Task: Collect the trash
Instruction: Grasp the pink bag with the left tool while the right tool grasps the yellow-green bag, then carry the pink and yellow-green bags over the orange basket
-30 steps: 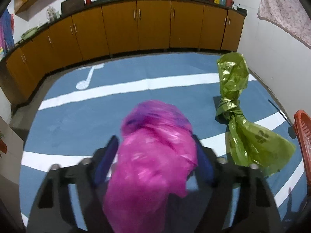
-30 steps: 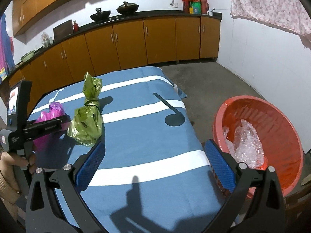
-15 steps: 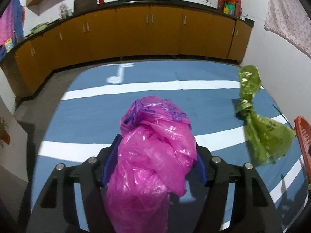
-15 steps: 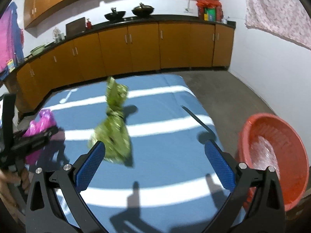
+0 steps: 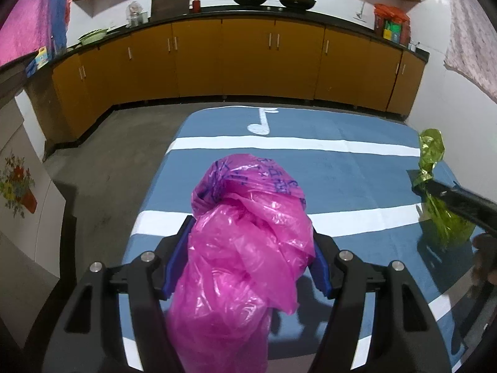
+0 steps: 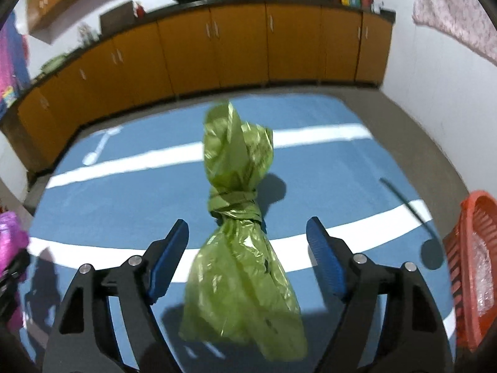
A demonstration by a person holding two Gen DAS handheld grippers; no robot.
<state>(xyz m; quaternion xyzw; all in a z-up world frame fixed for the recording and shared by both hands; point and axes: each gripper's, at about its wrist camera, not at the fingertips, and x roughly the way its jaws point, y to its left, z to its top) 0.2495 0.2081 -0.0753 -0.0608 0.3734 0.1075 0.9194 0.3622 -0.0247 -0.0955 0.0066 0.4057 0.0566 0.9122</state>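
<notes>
Left wrist view: one crumpled magenta plastic bag [image 5: 245, 248] is clamped between the two blue pads of the left tool [image 5: 245, 262], which presses on it from both sides. The bag's long axis runs along the tool's fingers, its bunched printed end pointing forward past the tips and its loose end hanging back toward the camera. Below it lies one blue mat with white stripes and a music-note mark [image 5: 341, 168]. At the right edge one knotted olive-green plastic bag [image 5: 430, 155] stands on the mat, partly hidden by a black bar of the right tool [image 5: 456, 200]. Two dark woks sit on the black table [image 5: 217, 11] above the orange cabinet doors [image 5: 248, 59].

Right wrist view: the same green bag [image 6: 239, 233] stands upright on the mat [image 6: 326, 192], long axis vertical, its flared neck pointing up and the knot about halfway. It sits between the two blue pads of the right tool [image 6: 248, 258], whose jaws have just been closing; both pads stand clear of the plastic, moderately wide. One red plastic basket [image 6: 469, 248] at the right edge holds clear crinkled plastic. A sliver of the magenta bag [image 6: 11, 239] shows at the left edge.
</notes>
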